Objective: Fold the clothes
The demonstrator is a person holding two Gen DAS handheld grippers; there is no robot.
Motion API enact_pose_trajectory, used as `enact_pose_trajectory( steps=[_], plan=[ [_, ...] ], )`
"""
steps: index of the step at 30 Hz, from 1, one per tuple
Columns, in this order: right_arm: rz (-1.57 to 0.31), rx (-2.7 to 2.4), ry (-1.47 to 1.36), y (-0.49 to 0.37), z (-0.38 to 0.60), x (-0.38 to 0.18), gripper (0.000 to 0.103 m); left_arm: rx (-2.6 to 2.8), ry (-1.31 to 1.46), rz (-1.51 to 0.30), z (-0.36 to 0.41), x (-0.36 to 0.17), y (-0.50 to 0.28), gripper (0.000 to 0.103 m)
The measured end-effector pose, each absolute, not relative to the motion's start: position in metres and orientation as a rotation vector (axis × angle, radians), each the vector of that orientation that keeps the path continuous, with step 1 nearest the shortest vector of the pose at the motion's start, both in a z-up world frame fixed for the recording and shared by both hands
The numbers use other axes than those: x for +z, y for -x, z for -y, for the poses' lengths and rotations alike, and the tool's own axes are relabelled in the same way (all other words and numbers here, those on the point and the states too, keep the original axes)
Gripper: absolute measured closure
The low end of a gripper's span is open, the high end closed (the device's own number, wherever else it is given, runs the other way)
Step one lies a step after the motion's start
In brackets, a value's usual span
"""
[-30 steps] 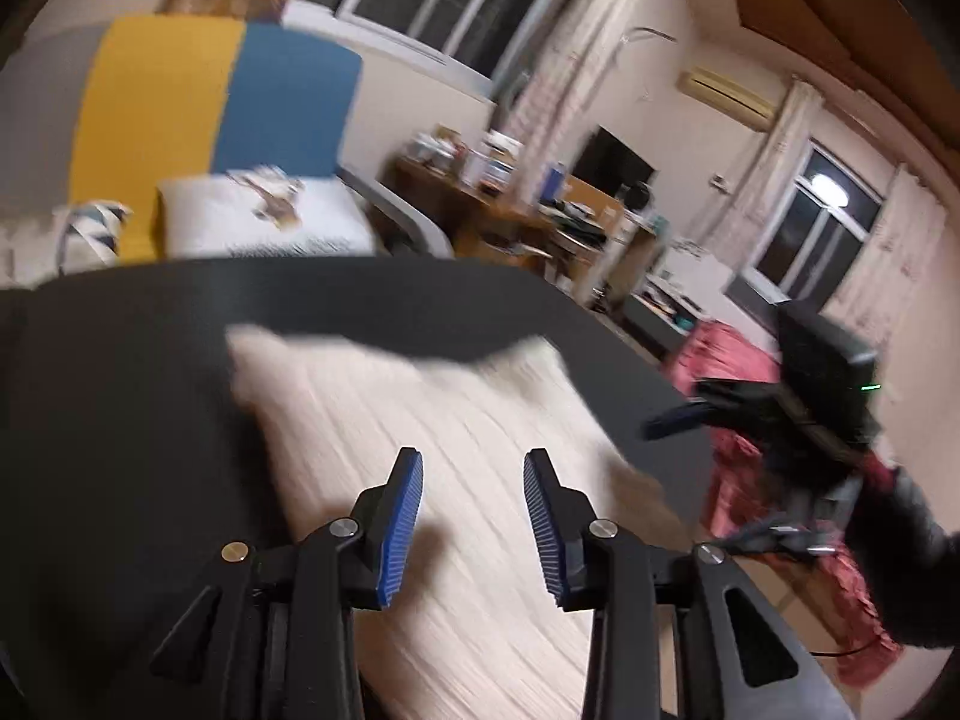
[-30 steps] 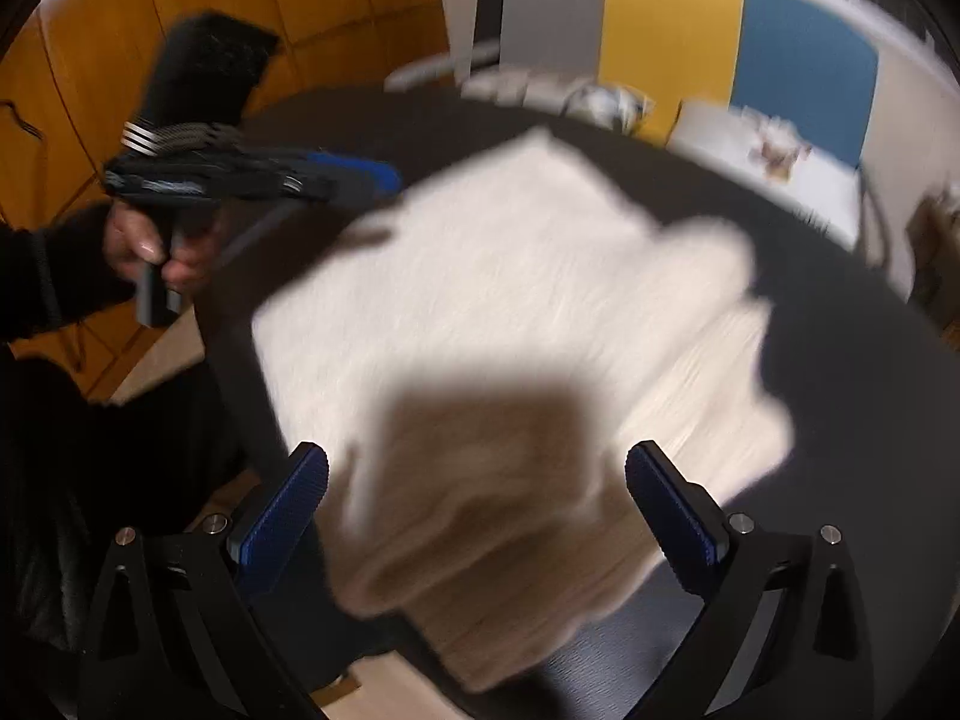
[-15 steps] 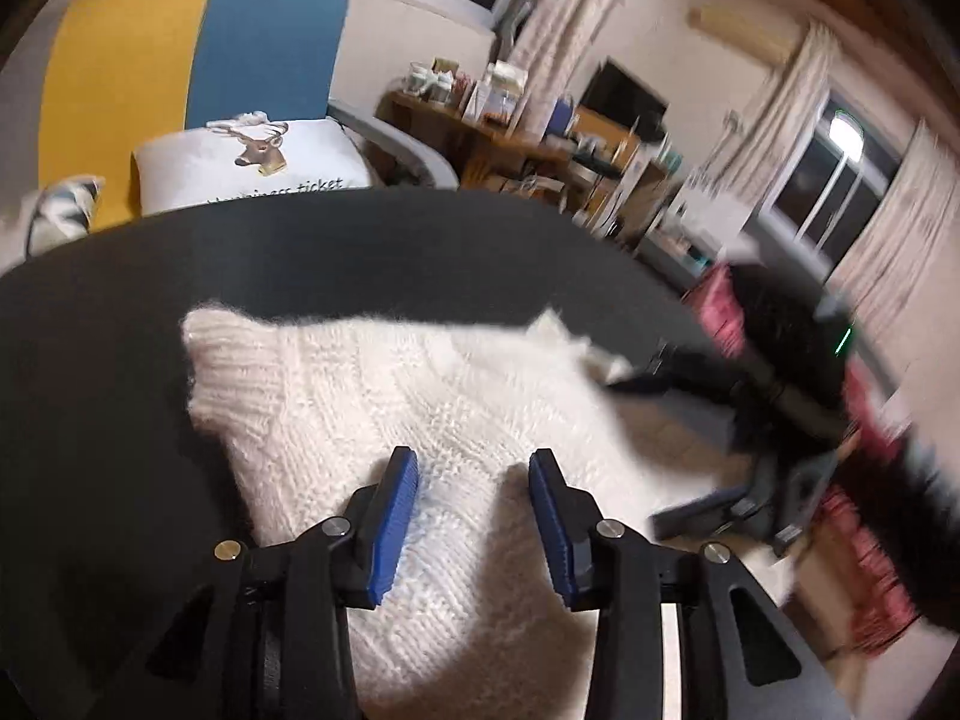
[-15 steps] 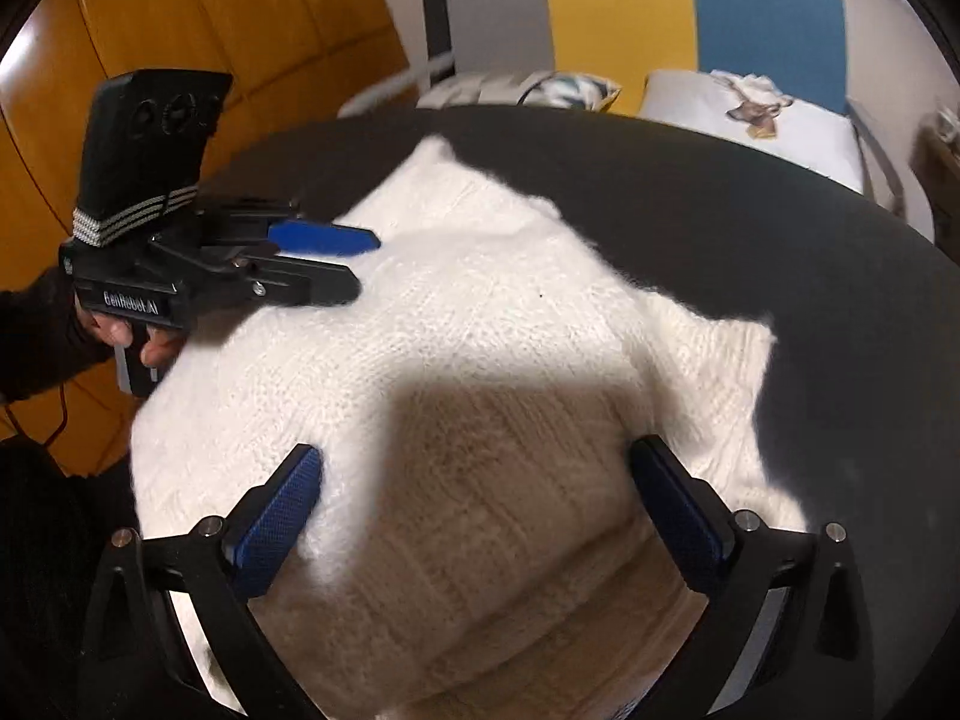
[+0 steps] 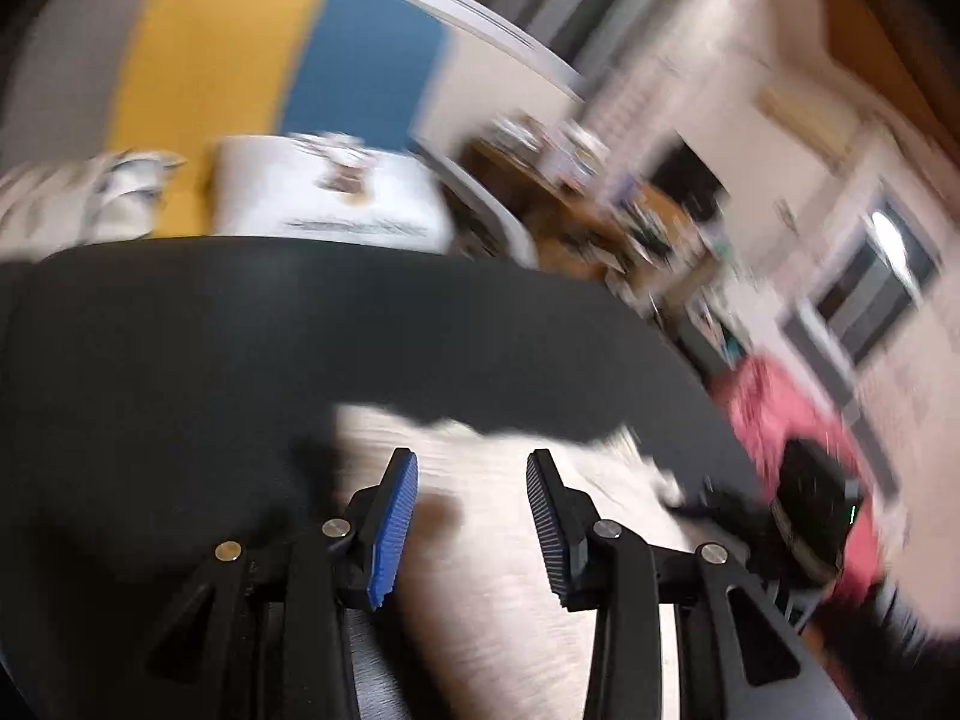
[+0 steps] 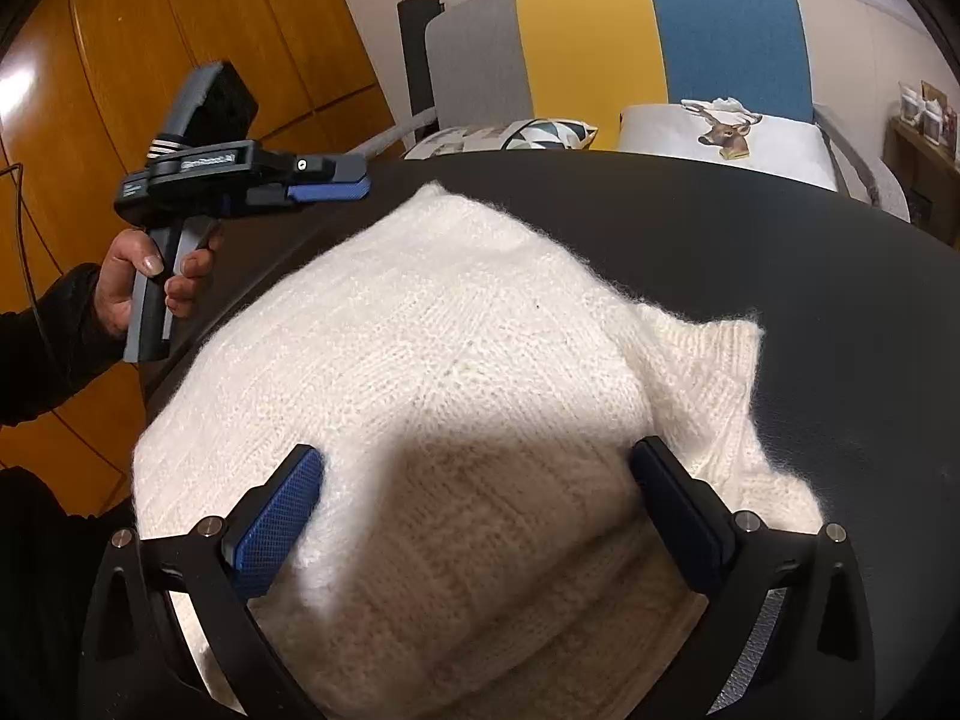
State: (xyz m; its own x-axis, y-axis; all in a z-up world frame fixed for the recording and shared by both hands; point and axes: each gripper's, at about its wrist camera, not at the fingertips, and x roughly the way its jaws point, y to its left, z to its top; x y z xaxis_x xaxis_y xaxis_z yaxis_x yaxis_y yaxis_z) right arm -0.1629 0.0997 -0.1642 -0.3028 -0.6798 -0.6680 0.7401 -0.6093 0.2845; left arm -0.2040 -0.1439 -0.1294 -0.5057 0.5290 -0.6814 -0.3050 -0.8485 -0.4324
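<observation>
The right gripper (image 6: 474,516), its blue ribbed pads spread wide and released, hangs over a cream, fuzzy knit sweater (image 6: 432,360) lying folded in a thick rumpled block on the matte black desk (image 6: 750,240). Farther left, the left gripper (image 6: 336,183) is held empty, part-open, beside it.

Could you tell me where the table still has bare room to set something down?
The dark table is bare beyond the white sweater, toward the deer cushion, and along its right side. The near-left part is crowded by the sweater.
</observation>
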Motion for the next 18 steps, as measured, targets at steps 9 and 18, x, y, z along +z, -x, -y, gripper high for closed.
enact_pose_trajectory(
  steps=[9,18],
  plan=[
    [-0.048,-2.042,-0.960,0.144,-0.112,-0.159,0.001,2.283,1.359,0.266,0.120,-0.156,0.233,0.065],
    [-0.322,-2.100,-1.004,0.129,-0.091,-0.122,0.000,2.516,1.141,0.259,0.176,-0.119,0.143,0.064]
  ],
)
